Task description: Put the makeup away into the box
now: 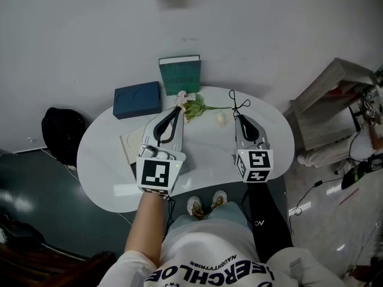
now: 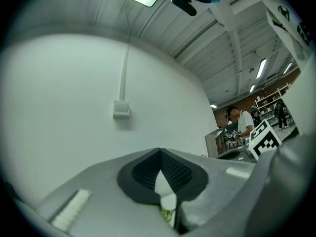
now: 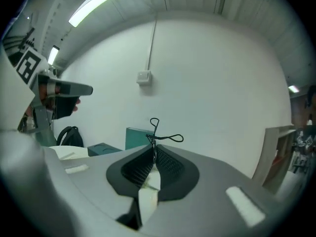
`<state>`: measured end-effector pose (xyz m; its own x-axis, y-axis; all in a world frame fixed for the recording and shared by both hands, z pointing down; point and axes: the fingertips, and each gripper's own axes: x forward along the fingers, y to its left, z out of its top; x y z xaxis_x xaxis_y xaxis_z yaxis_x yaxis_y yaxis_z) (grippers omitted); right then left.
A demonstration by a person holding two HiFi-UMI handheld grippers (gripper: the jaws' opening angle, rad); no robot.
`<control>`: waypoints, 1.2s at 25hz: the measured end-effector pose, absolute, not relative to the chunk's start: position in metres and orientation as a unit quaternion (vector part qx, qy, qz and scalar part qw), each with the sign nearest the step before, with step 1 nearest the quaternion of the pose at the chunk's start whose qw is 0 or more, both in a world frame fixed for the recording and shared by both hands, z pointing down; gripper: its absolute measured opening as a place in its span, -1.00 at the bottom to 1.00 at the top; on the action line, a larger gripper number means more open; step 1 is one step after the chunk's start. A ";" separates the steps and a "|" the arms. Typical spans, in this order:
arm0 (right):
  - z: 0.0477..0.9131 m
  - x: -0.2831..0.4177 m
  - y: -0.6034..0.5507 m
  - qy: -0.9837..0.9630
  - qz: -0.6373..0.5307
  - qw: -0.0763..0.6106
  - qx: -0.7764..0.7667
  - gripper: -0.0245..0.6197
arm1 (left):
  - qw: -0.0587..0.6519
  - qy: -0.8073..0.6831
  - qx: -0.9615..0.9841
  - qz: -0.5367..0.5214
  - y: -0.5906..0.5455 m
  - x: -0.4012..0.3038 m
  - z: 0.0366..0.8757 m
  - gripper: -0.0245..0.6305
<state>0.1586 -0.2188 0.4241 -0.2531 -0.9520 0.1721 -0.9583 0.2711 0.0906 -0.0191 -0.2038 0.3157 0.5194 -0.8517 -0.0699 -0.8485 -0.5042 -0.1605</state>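
A black eyelash curler [image 1: 237, 102] [image 3: 157, 131] sticks out past the tips of my right gripper [image 1: 238, 117] [image 3: 153, 149], which is shut on it above the white oval table [image 1: 275, 139]. My left gripper [image 1: 178, 108] [image 2: 160, 152] hovers shut at the table's middle, with nothing visible between its pads. Its tips are beside a green sprig with a pale flower [image 1: 194, 106]. A small white item [image 1: 220, 118] lies between the two grippers. A flat blue box [image 1: 137, 99] lies closed at the back left. A green box [image 1: 179, 75] stands upright against the wall.
A cream tray or card [image 1: 129, 144] lies under my left gripper's body. On the floor, a black backpack [image 1: 62, 130] sits left of the table and a wooden shelf unit [image 1: 329, 103] stands to the right with cables near it. The wall is close behind the table.
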 end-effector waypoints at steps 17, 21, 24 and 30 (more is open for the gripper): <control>0.358 0.158 -0.202 -0.802 -0.052 0.070 0.590 -0.78 | 0.098 0.519 -0.849 -0.006 -0.202 -0.036 0.309 -0.92; 0.361 0.126 -0.210 -0.832 -0.047 0.067 0.549 -0.78 | 0.097 0.558 -0.824 -0.016 -0.191 -0.065 0.309 -0.92; 0.361 0.094 -0.215 -0.857 -0.046 0.063 0.510 -0.78 | 0.097 0.590 -0.801 -0.025 -0.182 -0.091 0.310 -0.92; 0.366 0.030 -0.211 -0.898 -0.045 0.059 0.434 -0.77 | 0.098 0.637 -0.764 -0.037 -0.155 -0.136 0.311 -0.92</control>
